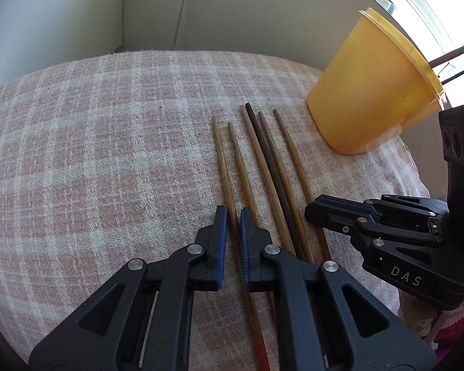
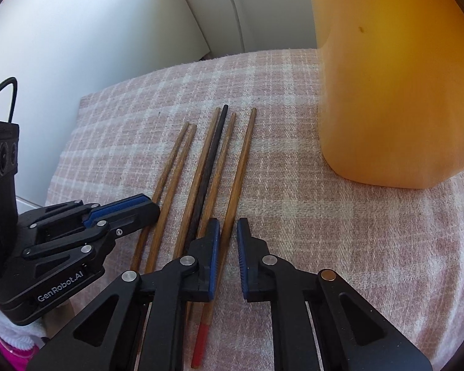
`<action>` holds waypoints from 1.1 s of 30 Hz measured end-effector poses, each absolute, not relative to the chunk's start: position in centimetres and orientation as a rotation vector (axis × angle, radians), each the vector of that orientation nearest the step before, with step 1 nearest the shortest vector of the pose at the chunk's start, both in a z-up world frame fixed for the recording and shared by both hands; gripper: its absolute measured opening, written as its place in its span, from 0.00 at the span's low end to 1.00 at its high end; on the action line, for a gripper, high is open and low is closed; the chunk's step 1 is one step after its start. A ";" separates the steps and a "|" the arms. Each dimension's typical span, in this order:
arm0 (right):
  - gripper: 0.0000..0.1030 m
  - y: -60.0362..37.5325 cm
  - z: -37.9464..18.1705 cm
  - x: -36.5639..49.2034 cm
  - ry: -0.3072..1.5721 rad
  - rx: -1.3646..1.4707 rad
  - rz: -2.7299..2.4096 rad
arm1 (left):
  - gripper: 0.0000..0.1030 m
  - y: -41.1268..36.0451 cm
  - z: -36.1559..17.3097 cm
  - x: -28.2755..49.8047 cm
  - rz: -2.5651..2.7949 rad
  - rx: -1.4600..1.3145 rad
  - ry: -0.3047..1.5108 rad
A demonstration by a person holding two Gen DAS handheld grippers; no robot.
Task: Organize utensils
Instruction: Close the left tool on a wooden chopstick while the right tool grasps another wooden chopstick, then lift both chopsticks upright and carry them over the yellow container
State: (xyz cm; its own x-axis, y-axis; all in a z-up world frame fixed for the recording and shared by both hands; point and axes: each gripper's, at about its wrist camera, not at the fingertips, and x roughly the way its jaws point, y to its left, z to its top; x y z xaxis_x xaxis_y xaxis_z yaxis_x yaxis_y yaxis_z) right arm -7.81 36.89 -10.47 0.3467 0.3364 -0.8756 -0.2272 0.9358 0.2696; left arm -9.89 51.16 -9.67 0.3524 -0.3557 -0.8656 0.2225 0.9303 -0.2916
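My left gripper pinches one brown chopstick. My right gripper pinches another chopstick, the yellow cup ahead.

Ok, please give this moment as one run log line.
left gripper: shut on leftmost chopstick | right gripper: shut on rightmost chopstick | cup: upright

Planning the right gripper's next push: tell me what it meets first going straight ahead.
Likely the rightmost light-brown wooden chopstick lying between its fingertips, then the pink checked cloth under it; depth is unclear.
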 end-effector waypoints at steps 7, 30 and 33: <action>0.07 36.5 -10.3 -7.9 1.176 0.061 0.361 | 0.07 50.3 -9.8 -8.4 -0.367 -0.104 1.178; 0.05 35.9 -6.8 -9.7 1.064 0.083 0.458 | 0.04 59.0 -4.7 -10.7 -0.371 -0.309 0.995; 0.05 35.3 -5.6 -10.6 1.021 0.084 0.485 | 0.04 60.0 -3.0 -12.4 -0.378 -0.313 0.955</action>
State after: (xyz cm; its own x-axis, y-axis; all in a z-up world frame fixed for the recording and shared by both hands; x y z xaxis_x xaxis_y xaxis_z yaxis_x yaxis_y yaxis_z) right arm -10.60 35.31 -5.58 0.4271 0.4260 -0.7976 -0.3486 0.8915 0.2895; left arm -12.43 59.98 -2.95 0.5213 -0.4449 -0.7282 0.1733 0.8907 -0.4202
